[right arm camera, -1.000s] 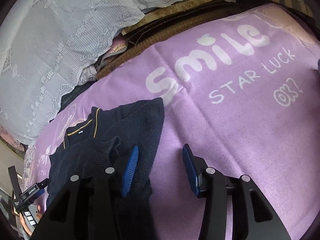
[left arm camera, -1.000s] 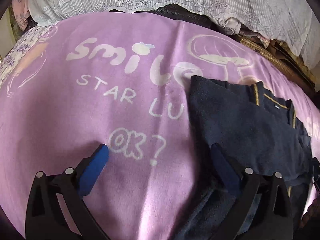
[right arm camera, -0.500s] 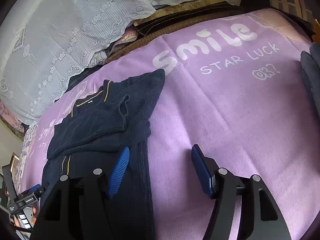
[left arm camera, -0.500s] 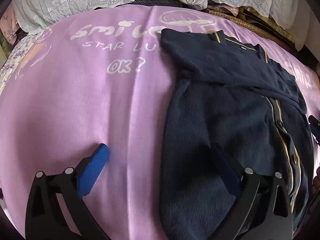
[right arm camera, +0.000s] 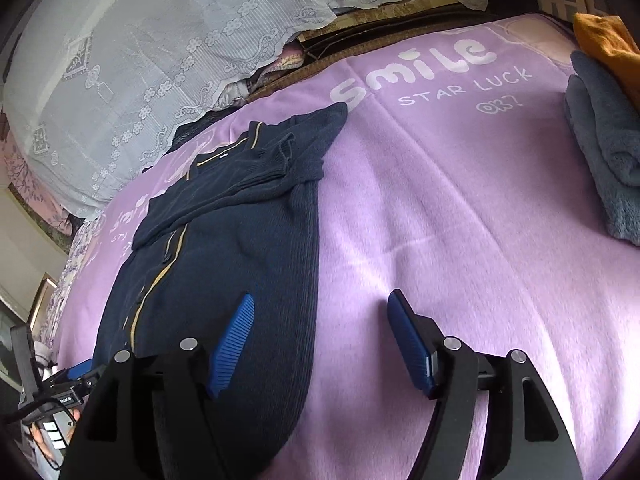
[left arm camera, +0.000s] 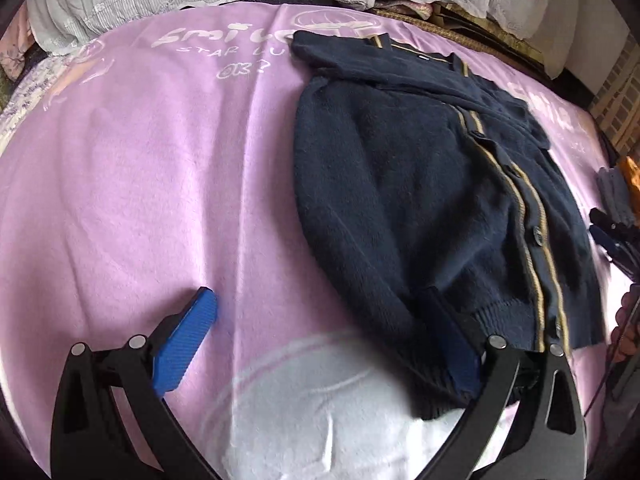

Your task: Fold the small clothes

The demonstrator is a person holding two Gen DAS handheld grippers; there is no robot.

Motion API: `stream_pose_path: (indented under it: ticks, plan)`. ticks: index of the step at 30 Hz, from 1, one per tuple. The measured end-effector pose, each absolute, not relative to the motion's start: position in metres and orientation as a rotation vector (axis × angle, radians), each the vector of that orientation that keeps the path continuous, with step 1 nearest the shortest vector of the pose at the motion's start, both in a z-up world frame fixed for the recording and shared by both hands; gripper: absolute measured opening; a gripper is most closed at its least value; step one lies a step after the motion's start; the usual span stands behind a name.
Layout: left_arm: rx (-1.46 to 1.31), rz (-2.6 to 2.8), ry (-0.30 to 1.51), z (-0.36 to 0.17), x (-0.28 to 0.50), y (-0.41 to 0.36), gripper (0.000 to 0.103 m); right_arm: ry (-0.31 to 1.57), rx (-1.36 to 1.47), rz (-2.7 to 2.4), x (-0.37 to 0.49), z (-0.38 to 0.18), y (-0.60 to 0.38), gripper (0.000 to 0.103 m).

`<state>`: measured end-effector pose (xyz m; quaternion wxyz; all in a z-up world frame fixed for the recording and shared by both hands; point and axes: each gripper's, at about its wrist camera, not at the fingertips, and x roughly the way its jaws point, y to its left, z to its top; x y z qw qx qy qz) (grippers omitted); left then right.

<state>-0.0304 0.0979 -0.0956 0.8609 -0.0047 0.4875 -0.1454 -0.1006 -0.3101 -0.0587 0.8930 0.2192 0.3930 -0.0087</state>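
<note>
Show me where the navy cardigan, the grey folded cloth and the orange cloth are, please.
navy cardigan (left arm camera: 400,184): left wrist view, on its knitted front panel.
grey folded cloth (right arm camera: 604,140): right wrist view, on its upper fold.
orange cloth (right arm camera: 608,40): right wrist view, on its visible top.

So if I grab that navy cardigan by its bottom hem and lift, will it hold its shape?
Probably not. The navy cardigan is a soft knit lying limp on the purple blanket, so it should droop from the grip. Its sleeves are folded loosely across the chest and could slide off. The fuzzy blanket may drag on it if pushed.
</note>
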Motion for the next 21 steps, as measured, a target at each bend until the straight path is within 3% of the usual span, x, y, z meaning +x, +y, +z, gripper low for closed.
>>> stream_pose_path:
  ticks: [10,11,12,13,16,20,21]
  plan:
    - [-0.095,-0.473,0.982,-0.091,-0.031,0.091,0.095,0.814,0.523,0.106,-0.141,-0.059,-0.298,0.068]
    - [-0.109,-0.494,0.973,-0.089,-0.032,0.091,0.090,0.818,0.529,0.120,-0.142,-0.060,-0.296,0.068]
    - [-0.123,-0.517,0.963,-0.086,-0.034,0.091,0.071,0.821,0.531,0.128,-0.143,-0.060,-0.295,0.067]
    - [-0.138,-0.542,0.956,-0.084,-0.036,0.091,0.058,0.824,0.532,0.138,-0.145,-0.060,-0.293,0.067]
    - [-0.151,-0.549,0.951,-0.083,-0.037,0.091,0.044,0.828,0.535,0.163,-0.151,-0.059,-0.289,0.067]
    - [-0.195,-0.645,0.914,-0.073,-0.046,0.092,0.049,0.833,0.539,0.181,-0.158,-0.059,-0.286,0.067]
    - [-0.186,-0.653,0.912,-0.072,-0.049,0.090,0.066,0.834,0.540,0.185,-0.159,-0.059,-0.286,0.067]
